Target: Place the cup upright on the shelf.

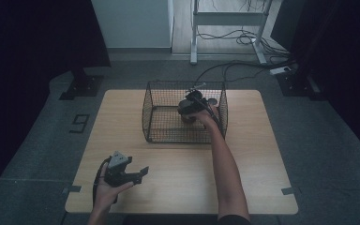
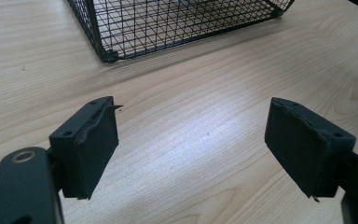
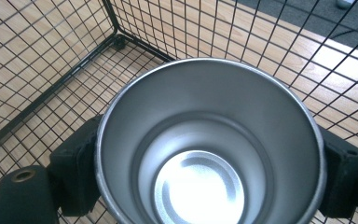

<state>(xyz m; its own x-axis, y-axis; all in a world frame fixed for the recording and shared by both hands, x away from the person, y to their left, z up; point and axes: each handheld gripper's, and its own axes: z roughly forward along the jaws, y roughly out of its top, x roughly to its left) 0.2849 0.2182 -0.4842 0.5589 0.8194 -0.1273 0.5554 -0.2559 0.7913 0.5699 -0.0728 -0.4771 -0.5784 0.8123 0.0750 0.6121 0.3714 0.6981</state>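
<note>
Item: metal cup [image 3: 209, 144], plain steel, empty, mouth up. Location: inside the wire basket [image 1: 168, 112], toward its right side, clamped across the outer wall by the right gripper [image 1: 193, 105], one of its fingers [image 3: 74, 168] on each side.

Handling, as judged: rigid, probably light, smooth wall likely slippery; a grip low on the body, under the rim, seems safest.

Left gripper [image 1: 124, 172]: fingers [image 2: 91, 144] spread wide, holding nothing, above the bare worktop [image 1: 178, 183] near its front edge.

Clearances: mesh walls close round the cup; basket top open, so up is the free way. Worktop in front of the basket lies open.
</note>
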